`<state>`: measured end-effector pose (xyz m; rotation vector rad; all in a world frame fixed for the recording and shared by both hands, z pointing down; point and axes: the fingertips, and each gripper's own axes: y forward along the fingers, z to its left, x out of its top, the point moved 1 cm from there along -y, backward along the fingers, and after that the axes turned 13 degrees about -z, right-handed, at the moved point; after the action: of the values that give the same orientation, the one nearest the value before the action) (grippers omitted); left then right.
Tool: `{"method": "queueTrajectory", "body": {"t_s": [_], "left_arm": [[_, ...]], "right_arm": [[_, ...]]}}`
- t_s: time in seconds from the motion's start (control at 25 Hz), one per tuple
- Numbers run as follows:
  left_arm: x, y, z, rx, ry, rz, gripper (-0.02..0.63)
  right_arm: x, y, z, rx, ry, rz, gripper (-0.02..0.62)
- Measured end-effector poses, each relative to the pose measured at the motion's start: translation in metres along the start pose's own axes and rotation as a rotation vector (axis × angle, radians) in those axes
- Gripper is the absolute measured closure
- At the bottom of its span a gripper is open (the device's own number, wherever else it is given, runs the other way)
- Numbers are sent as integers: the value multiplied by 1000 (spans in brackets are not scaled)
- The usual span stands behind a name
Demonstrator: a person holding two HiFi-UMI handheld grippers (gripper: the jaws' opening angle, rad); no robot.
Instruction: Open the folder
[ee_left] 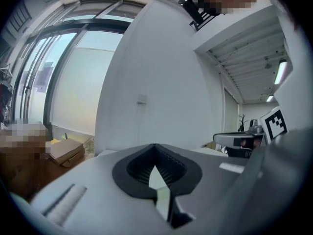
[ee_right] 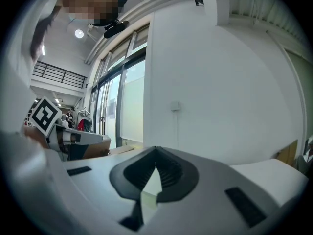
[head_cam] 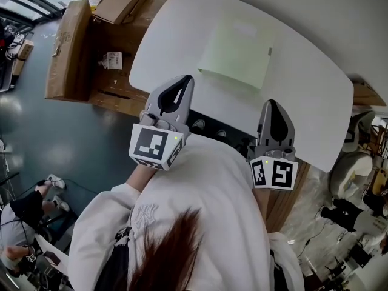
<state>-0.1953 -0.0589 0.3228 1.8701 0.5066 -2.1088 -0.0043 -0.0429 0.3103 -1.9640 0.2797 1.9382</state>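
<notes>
A pale green folder (head_cam: 236, 54) lies closed and flat on the white table (head_cam: 315, 96), toward its far side. My left gripper (head_cam: 186, 79) is over the table's near edge, just short of the folder's near left corner, with its jaws shut and nothing in them. My right gripper (head_cam: 270, 103) is to the right, also near the front edge and nearer to me than the folder, shut and empty. In the left gripper view the left gripper (ee_left: 155, 147) has its tips together. In the right gripper view the right gripper (ee_right: 156, 150) has its tips together too.
Cardboard boxes (head_cam: 70, 47) sit on a wooden bench (head_cam: 112, 86) left of the table. A white wall (ee_left: 156, 82) rises behind the table. Large windows (ee_left: 58, 82) are to the left. My white sleeves and body fill the lower head view.
</notes>
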Motion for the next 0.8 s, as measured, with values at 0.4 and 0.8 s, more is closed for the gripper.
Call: {"method": "queueTrajectory", "body": {"t_s": [0.4,0.8], "left_arm": [[-8,4,-12,-76,31,43,598],[-5,9,-28,-154,50,32,598]], "right_arm": [[3,-16,3,-62,-20,-14,589],[3,-32,2,-115,-24,-9,589]]}}
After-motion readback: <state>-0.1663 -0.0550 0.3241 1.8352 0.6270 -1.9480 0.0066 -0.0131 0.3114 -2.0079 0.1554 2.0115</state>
